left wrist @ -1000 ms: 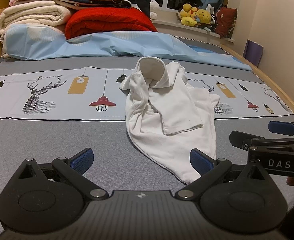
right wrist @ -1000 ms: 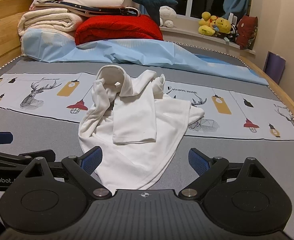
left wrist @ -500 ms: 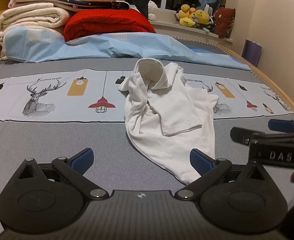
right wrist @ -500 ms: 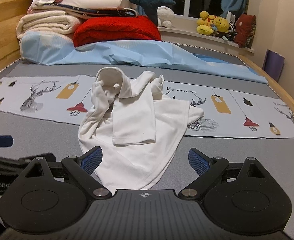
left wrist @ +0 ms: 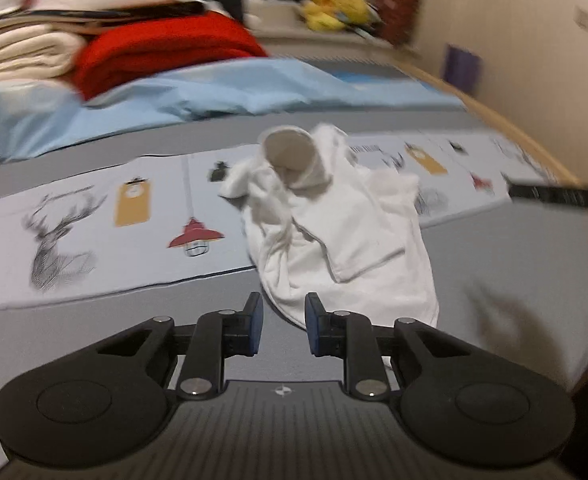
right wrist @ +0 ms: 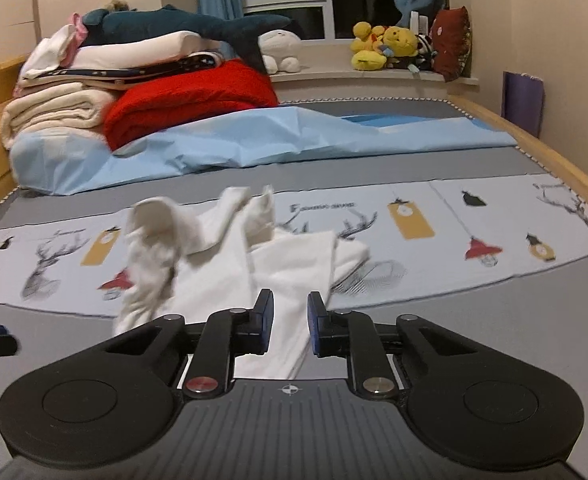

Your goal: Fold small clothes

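Observation:
A crumpled white collared shirt [left wrist: 334, 232] lies on the grey bedspread [left wrist: 93, 320], collar at the far end and hem toward me. My left gripper [left wrist: 283, 320] hovers at the hem's left corner. Its jaws are closing with a gap still showing, and the hem's edge lies between the tips. My right gripper [right wrist: 289, 320] is over the shirt [right wrist: 229, 256] near its hem. Those jaws are closing too, with white cloth showing in the gap and the pads not pressing on it. A blurred part of the right gripper [left wrist: 554, 196] crosses the left wrist view's right side.
Behind the shirt lie a light blue sheet [right wrist: 277, 140], a red blanket [right wrist: 189, 100] and a stack of folded bedding [right wrist: 53, 108]. Plush toys [right wrist: 386, 46] sit on the window sill. A wooden bed rail [right wrist: 554, 152] runs along the right, beside the wall.
Both grippers' jaws have gone from wide apart to a narrow gap. Both have moved in toward the shirt's hem and rolled slightly; the left wrist view is now blurred.

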A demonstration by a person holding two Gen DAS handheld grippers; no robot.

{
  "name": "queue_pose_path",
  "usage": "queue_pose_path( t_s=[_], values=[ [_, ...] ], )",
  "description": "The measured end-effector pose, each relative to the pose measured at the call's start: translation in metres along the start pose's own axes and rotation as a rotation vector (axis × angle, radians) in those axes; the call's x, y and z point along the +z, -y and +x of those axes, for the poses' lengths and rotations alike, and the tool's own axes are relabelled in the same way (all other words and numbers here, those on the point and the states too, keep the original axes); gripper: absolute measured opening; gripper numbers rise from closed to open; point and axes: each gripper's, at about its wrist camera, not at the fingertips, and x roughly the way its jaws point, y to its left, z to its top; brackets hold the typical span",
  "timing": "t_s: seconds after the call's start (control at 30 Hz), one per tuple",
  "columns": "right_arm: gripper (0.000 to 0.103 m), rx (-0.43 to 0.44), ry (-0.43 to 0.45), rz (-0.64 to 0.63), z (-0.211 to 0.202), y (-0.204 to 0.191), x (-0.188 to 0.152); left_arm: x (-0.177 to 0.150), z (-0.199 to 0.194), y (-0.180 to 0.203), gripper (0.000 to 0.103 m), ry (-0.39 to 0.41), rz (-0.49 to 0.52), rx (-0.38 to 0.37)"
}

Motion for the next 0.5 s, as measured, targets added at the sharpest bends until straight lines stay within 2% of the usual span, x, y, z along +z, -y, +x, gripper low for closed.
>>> queue_pose_path(
  t_s=[0.1,0.13,0.23,0.33,0.4,0.43,0.47,0.5],
  values=[
    [0.019,0.008,-0.013,0.033,0.026,0.018,0.007,-0.001,0.033,-0.010,0.025,-0.062,-0.021,-0.061],
    [0.020,0.007,-0.037,0.047,0.035,0.021,0.009,-0.003,0.047,-0.012,0.025,-0.092,-0.048,-0.068],
    [0.020,0.020,-0.025,0.052,0.046,0.027,0.015,-0.005,0.089,-0.020,0.025,-0.213,-0.165,-0.106],
    [0.027,0.030,-0.015,0.048,0.050,0.029,0.018,-0.004,0.124,-0.013,0.031,-0.275,-0.200,-0.129],
    [0.031,0.041,-0.014,0.039,0.050,0.028,0.018,-0.006,0.143,-0.006,0.053,-0.313,-0.215,-0.137],
    [0.035,0.043,-0.009,0.031,0.049,0.029,0.018,-0.008,0.154,-0.003,0.071,-0.332,-0.225,-0.128],
    [0.038,0.044,-0.007,0.024,0.047,0.029,0.019,-0.010,0.164,0.000,0.082,-0.355,-0.234,-0.105],
    [0.039,0.042,-0.004,0.019,0.046,0.030,0.019,-0.013,0.173,0.004,0.084,-0.373,-0.239,-0.088]
  ],
)
